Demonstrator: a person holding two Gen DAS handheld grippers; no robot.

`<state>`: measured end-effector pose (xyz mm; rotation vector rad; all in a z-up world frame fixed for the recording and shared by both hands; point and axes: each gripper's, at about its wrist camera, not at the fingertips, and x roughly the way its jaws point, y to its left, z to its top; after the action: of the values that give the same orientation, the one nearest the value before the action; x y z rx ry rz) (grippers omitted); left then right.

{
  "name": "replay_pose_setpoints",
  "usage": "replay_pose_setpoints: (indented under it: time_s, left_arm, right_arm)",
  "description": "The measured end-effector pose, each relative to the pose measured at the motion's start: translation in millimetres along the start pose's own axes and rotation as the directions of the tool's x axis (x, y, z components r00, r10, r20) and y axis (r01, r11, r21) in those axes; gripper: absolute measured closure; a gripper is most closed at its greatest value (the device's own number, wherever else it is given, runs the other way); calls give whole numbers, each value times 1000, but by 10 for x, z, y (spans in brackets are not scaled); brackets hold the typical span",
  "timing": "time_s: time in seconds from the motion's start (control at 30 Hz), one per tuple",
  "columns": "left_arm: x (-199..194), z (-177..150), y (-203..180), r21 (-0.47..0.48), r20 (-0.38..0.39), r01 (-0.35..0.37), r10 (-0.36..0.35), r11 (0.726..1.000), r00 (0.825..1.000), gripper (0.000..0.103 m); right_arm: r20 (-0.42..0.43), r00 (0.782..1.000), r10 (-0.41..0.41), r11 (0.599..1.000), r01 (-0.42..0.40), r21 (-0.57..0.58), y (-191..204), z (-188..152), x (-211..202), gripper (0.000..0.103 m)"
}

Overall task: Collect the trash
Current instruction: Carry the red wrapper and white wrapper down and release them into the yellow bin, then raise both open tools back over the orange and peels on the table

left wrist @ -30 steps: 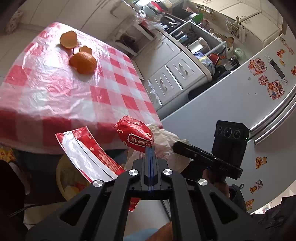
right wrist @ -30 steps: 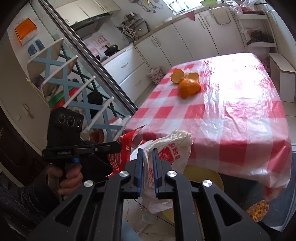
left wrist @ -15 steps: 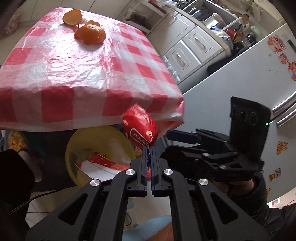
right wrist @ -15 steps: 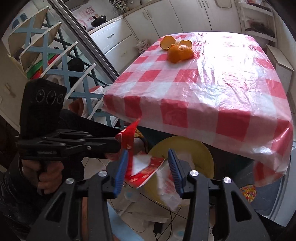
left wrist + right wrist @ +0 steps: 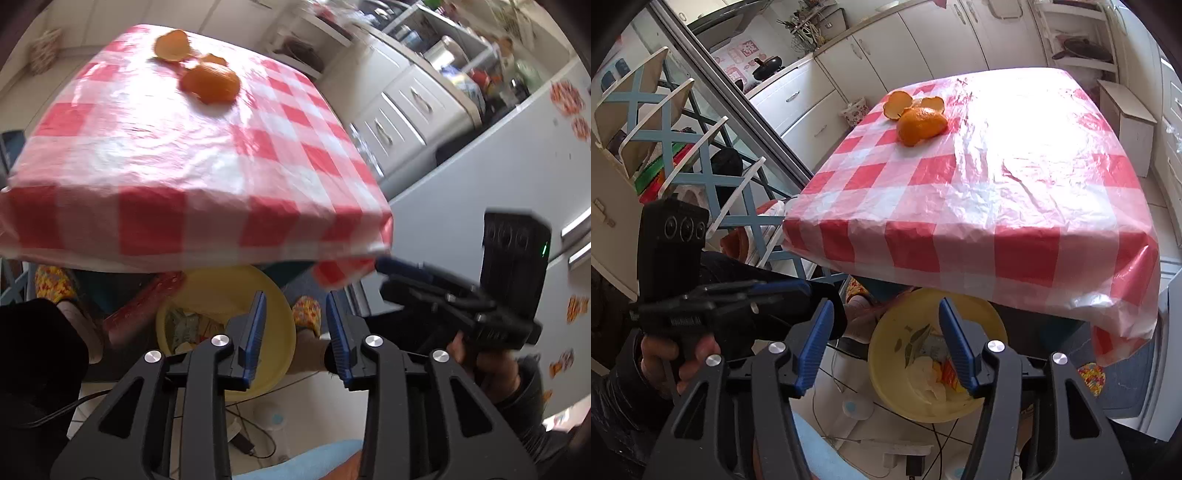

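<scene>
My left gripper (image 5: 295, 300) hangs over a yellow bin (image 5: 271, 286) on the floor under the table's near edge. Its jaws are opening and nothing is between them. A blurred red wrapper (image 5: 147, 302) is at the bin's left rim. My right gripper (image 5: 885, 306) is above the same bin (image 5: 897, 325), its jaws also opening and empty. A white plastic bag (image 5: 925, 373) and bits of wrapper lie inside. Orange peels (image 5: 921, 123) rest on the red-checked tablecloth (image 5: 1015, 177). Each gripper shows in the other's view, the left gripper (image 5: 775, 286) and the right gripper (image 5: 406, 273).
A fridge with stickers (image 5: 480, 177) stands right of the table. A blue lattice rack (image 5: 683, 147) is on the left. Cables and a small white device (image 5: 855, 406) lie on the tiled floor by the bin. Patterned slippers (image 5: 306, 310) sit behind it.
Both grippers have opened. The left has let go of the red snack packet and the right of the white plastic bag, which now lies in the bin. Both views tilted down.
</scene>
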<state>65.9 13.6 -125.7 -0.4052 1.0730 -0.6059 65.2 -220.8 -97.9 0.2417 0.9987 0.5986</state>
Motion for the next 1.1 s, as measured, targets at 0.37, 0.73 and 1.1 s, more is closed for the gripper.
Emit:
replay_pose_setpoints:
  time_s: [0.37,0.73,1.1]
  left_arm:
    - [-430,119,480,-150,125,-11,30,989,992,60]
    - [-377,479,455,-121,171,-96,116,988,978,45]
    - [-86,1331,494,-131,238,-216,242,968,941,40]
  right_arm:
    - [-131,991,7,996,-19,-91,247,-46,350,41]
    - [9,1000,-10,1000,10,-10,108,233,233,38]
    - [68,997,-33,999,31,26,-61,1053,503,38]
